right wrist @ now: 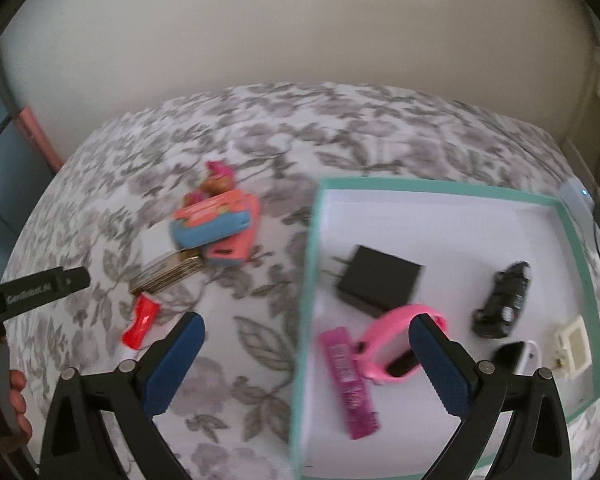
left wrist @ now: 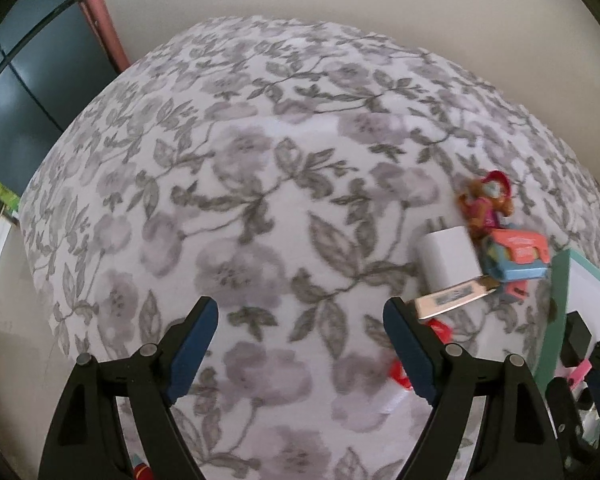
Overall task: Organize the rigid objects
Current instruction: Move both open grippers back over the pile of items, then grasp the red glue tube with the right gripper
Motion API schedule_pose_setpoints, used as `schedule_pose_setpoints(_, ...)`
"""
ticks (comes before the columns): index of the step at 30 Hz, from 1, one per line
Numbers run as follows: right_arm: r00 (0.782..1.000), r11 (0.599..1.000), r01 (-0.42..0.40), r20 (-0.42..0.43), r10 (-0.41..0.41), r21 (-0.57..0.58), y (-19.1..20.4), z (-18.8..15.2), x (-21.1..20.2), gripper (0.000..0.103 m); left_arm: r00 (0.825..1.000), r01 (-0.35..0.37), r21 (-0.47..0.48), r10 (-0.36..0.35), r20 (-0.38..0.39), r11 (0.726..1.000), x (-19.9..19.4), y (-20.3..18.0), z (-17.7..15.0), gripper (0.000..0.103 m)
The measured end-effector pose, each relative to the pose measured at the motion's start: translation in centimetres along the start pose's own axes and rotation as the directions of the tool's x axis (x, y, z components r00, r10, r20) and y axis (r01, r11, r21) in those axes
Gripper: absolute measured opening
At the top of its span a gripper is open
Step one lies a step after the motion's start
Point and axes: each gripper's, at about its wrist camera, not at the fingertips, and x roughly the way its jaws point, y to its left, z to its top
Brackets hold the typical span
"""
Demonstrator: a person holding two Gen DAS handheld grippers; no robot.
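Both claws hang empty with their jaws spread wide, so the work sits between 1 placement and the next pick. The right claw hovers over the near left wall of the teal-rimmed box, which already holds a black charger, a pink wristband, a magenta bar, a black car-like toy and some small pale pieces at its right edge. The left claw hangs over bare floral cloth covering the table, with nothing between its fingers.

Still outside the box, well to its left, lies a tight pile: a white charger, a pink-and-blue toy, a small doll and a flat gold-edged slab, all touching or overlapping. A red piece lies apart, nearer the claws.

The next move is probably a pick from these leftovers. The red piece looks easiest, being free on all sides. The pile calls for care: closing on 1 item may drag its neighbours, so the claw should come down on an exposed edge.
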Motion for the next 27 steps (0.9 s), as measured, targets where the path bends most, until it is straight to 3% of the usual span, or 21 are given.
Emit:
schedule_pose_setpoints(8,0.999,0.992,-0.054,-0.016,0.052,-0.115,4.9,-0.4,1.2,0.103,0.999,0.013,-0.045,-0.015,-0.042,0.999,1.2,1.5,0.1,0.085)
schedule_pose_setpoints(16,0.994,0.946,-0.092,-0.088,0.068,-0.311,9.4,-2.6,3.9,0.103,0.994,0.028,-0.062,-0.034,-0.108,0.998,2.9,1.8,-0.3,0.085)
schedule_pose_setpoints(22,0.984,0.908,-0.136,-0.159,0.078,-0.397,10.7,-4.3,5.4,0.103,0.990,0.027,-0.077,-0.038,-0.134,0.997,3.6,2.1,-0.5,0.085)
schedule_pose_setpoints(27,0.983,0.901,-0.141,-0.168,0.078,-0.410,10.9,-4.8,6.2,0.103,0.986,0.034,-0.102,-0.050,-0.160,0.994,4.4,2.4,-0.9,0.085)
